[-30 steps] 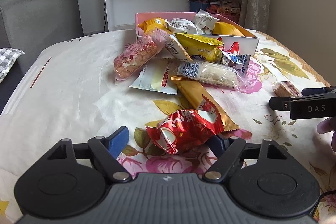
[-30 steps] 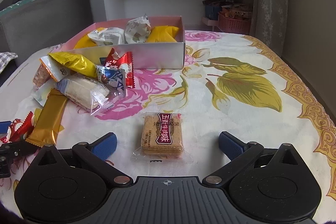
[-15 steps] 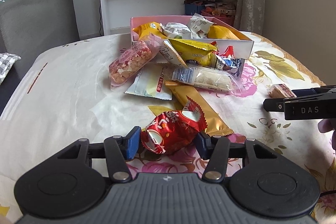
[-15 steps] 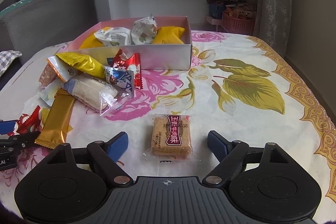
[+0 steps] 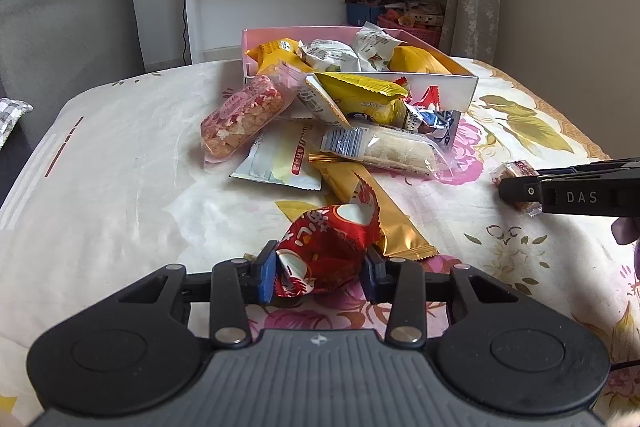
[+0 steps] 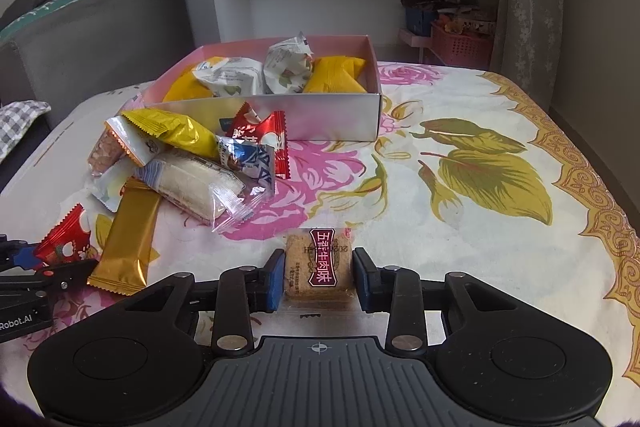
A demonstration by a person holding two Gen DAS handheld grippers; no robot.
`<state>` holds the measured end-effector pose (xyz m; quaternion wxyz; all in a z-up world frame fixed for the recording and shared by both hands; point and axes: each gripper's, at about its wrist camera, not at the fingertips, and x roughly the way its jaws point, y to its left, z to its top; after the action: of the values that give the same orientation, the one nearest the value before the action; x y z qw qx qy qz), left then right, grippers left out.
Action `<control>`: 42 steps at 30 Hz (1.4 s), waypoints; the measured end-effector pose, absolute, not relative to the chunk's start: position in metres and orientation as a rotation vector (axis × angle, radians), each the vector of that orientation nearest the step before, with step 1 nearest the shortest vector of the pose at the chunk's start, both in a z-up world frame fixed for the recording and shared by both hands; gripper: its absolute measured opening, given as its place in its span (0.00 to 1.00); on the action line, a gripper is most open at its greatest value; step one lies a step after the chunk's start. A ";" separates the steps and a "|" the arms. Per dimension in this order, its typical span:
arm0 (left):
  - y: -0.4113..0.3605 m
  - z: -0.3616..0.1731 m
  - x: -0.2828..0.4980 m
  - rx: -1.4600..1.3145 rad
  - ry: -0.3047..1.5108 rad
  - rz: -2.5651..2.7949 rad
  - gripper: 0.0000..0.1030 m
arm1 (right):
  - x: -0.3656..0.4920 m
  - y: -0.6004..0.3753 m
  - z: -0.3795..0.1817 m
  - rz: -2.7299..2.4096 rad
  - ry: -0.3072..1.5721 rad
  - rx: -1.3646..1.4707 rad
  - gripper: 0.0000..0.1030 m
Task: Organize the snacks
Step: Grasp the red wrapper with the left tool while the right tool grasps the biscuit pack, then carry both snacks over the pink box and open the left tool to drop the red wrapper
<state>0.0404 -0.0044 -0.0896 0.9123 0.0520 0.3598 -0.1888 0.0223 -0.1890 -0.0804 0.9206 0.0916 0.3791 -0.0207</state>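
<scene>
Two hand-held grippers close on snacks at once on a flower-printed cloth (image 6: 460, 227); the left gripper (image 5: 322, 273) has just been drawing its jaws in around a red foil packet (image 5: 326, 251), and its blue pads now press the crinkled wrapper from both sides, the packet lying on the cloth at the near edge of the snack heap; the right gripper (image 6: 318, 277) has likewise just been closing, and its pads now sit against the two long edges of a clear-wrapped biscuit square (image 6: 318, 265), which lies alone on the cloth, well apart from the heap and nearer than the pink box (image 6: 320, 119).

The red packet looks light and puffy, its foil likely slick and ready to buckle; a hold across the full middle, as here, seems safer than one on the flared sealed ends; the biscuit looks stiff but brittle, so a gentle squeeze on its flat sides should carry it without crumbling, while the loose film at its ends offers little purchase.

Beyond, a gold bar (image 6: 124, 243), a clear-wrapped roll (image 6: 192, 187) and a yellow packet (image 6: 176, 131) wait piled against the box front; the box already holds several yellow and white packets and looks to have room for both catches.
</scene>
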 end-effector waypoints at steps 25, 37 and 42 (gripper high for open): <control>0.002 -0.054 0.058 0.000 0.740 -0.360 0.35 | 0.033 -0.189 -0.035 0.021 0.715 0.301 0.33; 0.005 -0.024 0.077 -0.050 0.690 -0.326 0.35 | 0.049 -0.199 0.003 0.010 0.640 0.366 0.33; 0.001 -0.011 0.087 -0.044 0.670 -0.318 0.35 | 0.059 -0.202 0.015 0.000 0.610 0.399 0.33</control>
<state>0.0870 0.0008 -0.0113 0.9319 -0.0216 0.3271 -0.1552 0.0589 -0.2020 0.0151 0.9344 0.1950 0.2982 0.0001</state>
